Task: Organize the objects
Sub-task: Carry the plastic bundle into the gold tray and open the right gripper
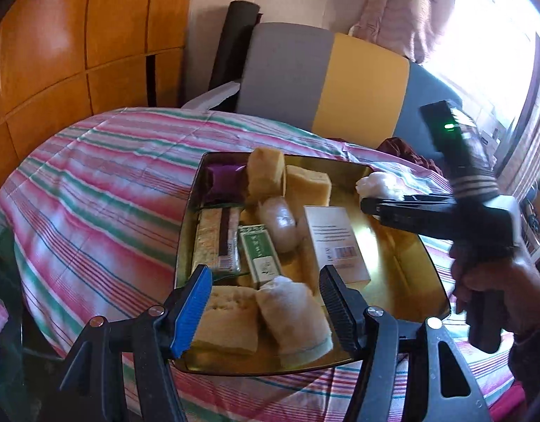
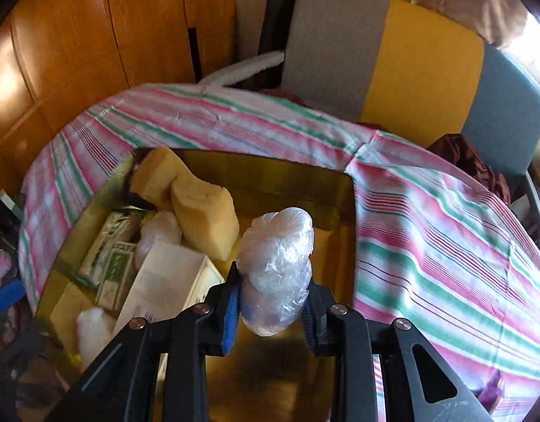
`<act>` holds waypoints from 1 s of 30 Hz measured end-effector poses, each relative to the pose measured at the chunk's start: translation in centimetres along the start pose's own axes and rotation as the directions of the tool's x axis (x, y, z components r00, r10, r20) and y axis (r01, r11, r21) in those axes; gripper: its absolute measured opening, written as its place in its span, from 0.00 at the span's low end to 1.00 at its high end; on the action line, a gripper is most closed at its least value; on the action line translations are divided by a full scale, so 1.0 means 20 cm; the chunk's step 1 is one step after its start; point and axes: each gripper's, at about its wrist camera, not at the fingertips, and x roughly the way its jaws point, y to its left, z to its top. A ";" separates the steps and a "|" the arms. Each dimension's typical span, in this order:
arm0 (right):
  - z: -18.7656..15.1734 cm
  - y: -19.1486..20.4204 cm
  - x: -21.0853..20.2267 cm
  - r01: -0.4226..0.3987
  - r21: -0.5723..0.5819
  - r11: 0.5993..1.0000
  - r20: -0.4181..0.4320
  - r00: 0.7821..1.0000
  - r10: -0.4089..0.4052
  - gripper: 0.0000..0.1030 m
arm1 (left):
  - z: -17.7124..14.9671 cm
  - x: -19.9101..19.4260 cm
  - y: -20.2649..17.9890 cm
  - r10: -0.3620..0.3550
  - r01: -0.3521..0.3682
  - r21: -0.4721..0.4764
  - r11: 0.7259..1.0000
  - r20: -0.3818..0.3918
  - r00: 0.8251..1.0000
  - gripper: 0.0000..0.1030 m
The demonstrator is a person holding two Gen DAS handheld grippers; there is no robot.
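A wooden wardrobe (image 1: 58, 35) stood at the far left, and in front of it a bed or table covered with a pink, green and white striped cloth (image 1: 104, 183). On the cloth sat a shallow gold metal tin (image 1: 407, 263). Along its left side lay a purple packet (image 1: 222, 179), a straw-coloured bar with a dark band (image 1: 217, 239) and a small green box (image 1: 259, 253). Toward the middle were two yellow sponges (image 1: 291, 179), a clear wrapped bundle (image 1: 278, 225) and a white carton (image 1: 336, 242). The left gripper (image 1: 266, 313) hovered over the tin's near edge with its fingers spread apart and nothing between them, above another sponge and a white wrapped bundle (image 1: 294, 316). Further right, the right gripper (image 2: 271, 313) had its fingers clamped on a lump wrapped in clear plastic (image 2: 277, 263), held over the bare right half of the tin. Behind the cloth stood a chair back in grey, yellow and blue (image 2: 410, 56)
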 end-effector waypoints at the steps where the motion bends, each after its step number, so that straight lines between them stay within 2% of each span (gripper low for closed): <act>1: 0.01 0.01 0.03 0.019 -0.003 1.000 -0.008 1.000 -0.019 0.30 | 0.00 0.00 0.01 0.002 -0.002 -0.002 1.000 -0.003 1.000 0.62; 4: 0.05 0.04 0.10 0.020 -0.005 1.000 -0.030 0.999 -0.020 0.34 | -0.01 0.01 0.04 0.002 -0.002 -0.020 1.000 -0.012 1.000 0.62; 8: 0.05 0.06 0.09 0.015 -0.001 1.000 -0.012 1.000 -0.015 0.48 | -0.01 0.03 0.07 0.009 -0.009 -0.038 0.999 -0.020 1.000 0.62; 10: 0.04 0.06 0.08 0.010 0.001 1.000 0.000 1.000 -0.010 0.60 | -0.02 0.03 0.07 0.007 -0.008 -0.044 0.999 -0.023 1.000 0.62; 17: -0.04 0.08 -0.06 0.027 -0.008 1.000 0.041 0.999 -0.026 0.60 | -0.03 0.02 0.09 -0.001 0.000 -0.057 0.998 -0.022 1.000 0.62; 19: -0.08 0.06 -0.12 0.036 0.008 0.999 0.054 0.998 -0.037 0.64 | -0.03 0.01 0.08 -0.002 0.001 -0.057 0.998 -0.021 1.000 0.62; 25: -0.24 -0.10 -0.30 0.040 0.098 0.994 0.089 0.995 -0.049 0.73 | -0.04 0.00 0.02 -0.028 0.027 -0.031 0.999 -0.022 0.999 0.62; 30: -0.45 -0.31 -0.40 0.096 0.171 0.981 0.055 0.993 -0.107 0.74 | -0.05 -0.02 -0.08 -0.063 0.064 0.019 0.998 -0.021 0.998 0.62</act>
